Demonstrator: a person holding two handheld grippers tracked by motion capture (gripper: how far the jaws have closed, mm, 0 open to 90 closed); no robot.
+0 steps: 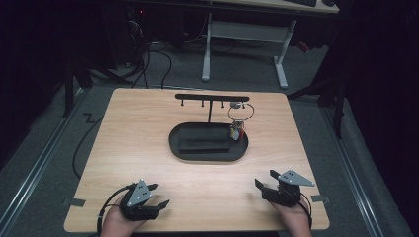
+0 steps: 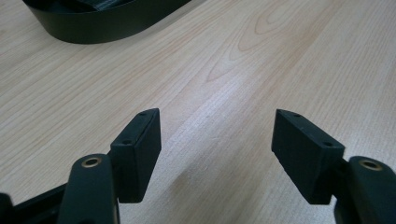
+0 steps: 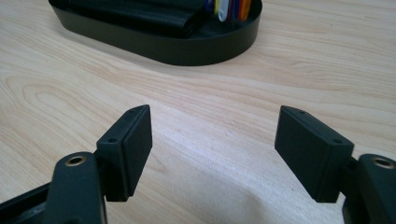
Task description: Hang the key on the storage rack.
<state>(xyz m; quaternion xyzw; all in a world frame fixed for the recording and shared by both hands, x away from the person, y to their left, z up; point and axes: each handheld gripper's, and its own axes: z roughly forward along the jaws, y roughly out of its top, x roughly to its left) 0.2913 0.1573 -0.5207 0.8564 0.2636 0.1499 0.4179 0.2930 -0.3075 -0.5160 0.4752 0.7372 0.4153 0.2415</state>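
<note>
Black and oval, the tray [image 1: 184,148] sits mid-table with its long axis running left to right, and a T-shaped stand [image 1: 211,98] rises from its far rim. A key ring [image 1: 240,111] hangs from the stand's right end, its bunch of coloured tags [image 1: 235,132] dangling down over the tray's right end. That places the keys forward and slightly inward of the right gripper [image 1: 267,180], which is the nearer one; the left gripper [image 1: 157,195] lies farther off, on the near left. Both grippers rest low near the table's front edge with jaws spread wide and nothing between them. In the right gripper view the tags [image 3: 229,8] show at the tray's end straight ahead, so a reach would likely go forward. The pale wood table [image 1: 138,123] is otherwise bare; around it are dark grey floor, cables, and a white-legged desk [image 1: 244,29] behind.
</note>
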